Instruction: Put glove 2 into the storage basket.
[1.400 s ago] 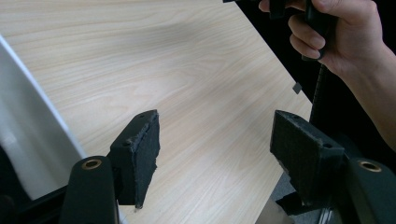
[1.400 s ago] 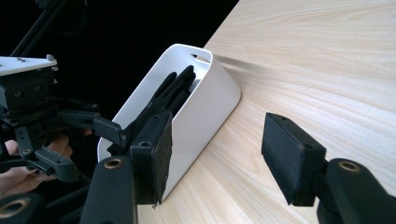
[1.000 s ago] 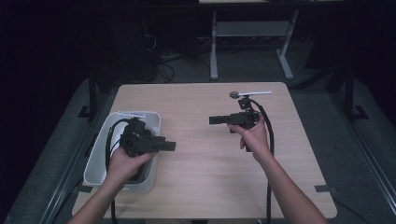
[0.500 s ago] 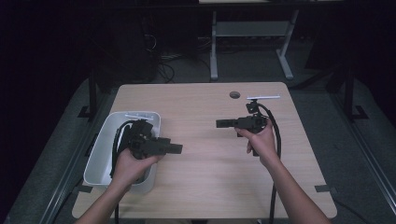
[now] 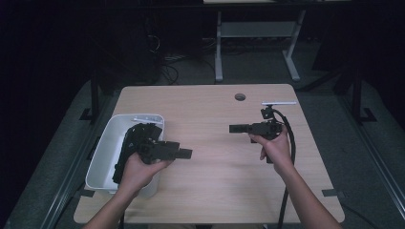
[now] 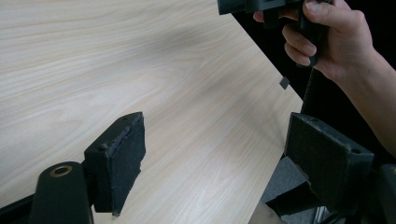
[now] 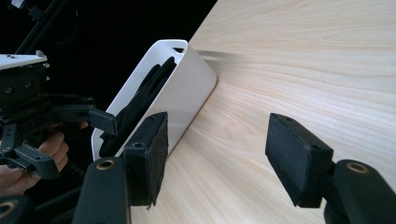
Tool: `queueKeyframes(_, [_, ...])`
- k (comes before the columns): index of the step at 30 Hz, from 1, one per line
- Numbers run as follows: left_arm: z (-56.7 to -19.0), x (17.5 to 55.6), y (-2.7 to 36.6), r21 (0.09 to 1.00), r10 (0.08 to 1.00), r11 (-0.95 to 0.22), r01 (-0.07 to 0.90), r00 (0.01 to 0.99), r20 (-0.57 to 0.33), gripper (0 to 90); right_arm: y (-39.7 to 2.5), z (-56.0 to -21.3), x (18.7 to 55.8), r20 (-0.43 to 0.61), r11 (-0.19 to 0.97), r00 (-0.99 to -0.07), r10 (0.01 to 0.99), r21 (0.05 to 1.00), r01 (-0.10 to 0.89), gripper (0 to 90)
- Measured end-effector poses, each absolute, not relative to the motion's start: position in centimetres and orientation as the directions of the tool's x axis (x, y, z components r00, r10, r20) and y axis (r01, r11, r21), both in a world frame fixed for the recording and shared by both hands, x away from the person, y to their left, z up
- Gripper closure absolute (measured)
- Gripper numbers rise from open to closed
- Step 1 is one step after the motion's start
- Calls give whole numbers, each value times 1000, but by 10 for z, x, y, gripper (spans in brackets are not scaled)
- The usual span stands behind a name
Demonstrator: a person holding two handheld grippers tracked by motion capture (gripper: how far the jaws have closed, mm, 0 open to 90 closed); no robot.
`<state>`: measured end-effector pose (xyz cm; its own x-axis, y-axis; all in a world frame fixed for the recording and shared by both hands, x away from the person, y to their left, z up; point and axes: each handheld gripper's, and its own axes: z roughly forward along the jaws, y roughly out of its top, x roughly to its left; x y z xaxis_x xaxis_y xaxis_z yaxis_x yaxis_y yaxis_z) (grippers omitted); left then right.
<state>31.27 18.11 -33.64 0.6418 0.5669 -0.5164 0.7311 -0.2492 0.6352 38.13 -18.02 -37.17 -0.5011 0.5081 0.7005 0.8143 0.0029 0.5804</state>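
My left gripper [image 5: 184,153] is held above the table [image 5: 215,191] just right of a white bin [image 5: 101,149], pointing right. Its jaws stand wide apart in the left gripper view, and the left gripper [image 6: 215,154] has only bare wood between its pads [image 6: 119,158]. My right gripper [image 5: 234,129] hovers at the table's right side and points left toward the bin. In its own view the right gripper [image 7: 217,154] is open and holds nothing. Each gripper faces the other across the middle of the table.
The white bin [image 7: 187,88] sits at the table's left edge and holds several black items [image 5: 138,133] I cannot identify. A round cable hole [image 5: 240,97] lies near the far edge. The table's right edge [image 6: 280,88] drops off to dark floor.
Both grippers have drifted slightly to the right and toward the person. Their jaws stay open and nothing was picked up.
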Motion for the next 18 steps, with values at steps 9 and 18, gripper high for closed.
queueKeyframes(9, [-339, 312, 169, 631, 555, -263, 730, 649, -520, 203, -193, -373, 375, 698, -8, -497, 515, 583, 812, 387])
queueKeyframes(18, [-342, 312, 160, 631, 544, -275, 725, 658, -520, 202, -206, -380, 370, 706, -22, -482, 519, 575, 818, 387])
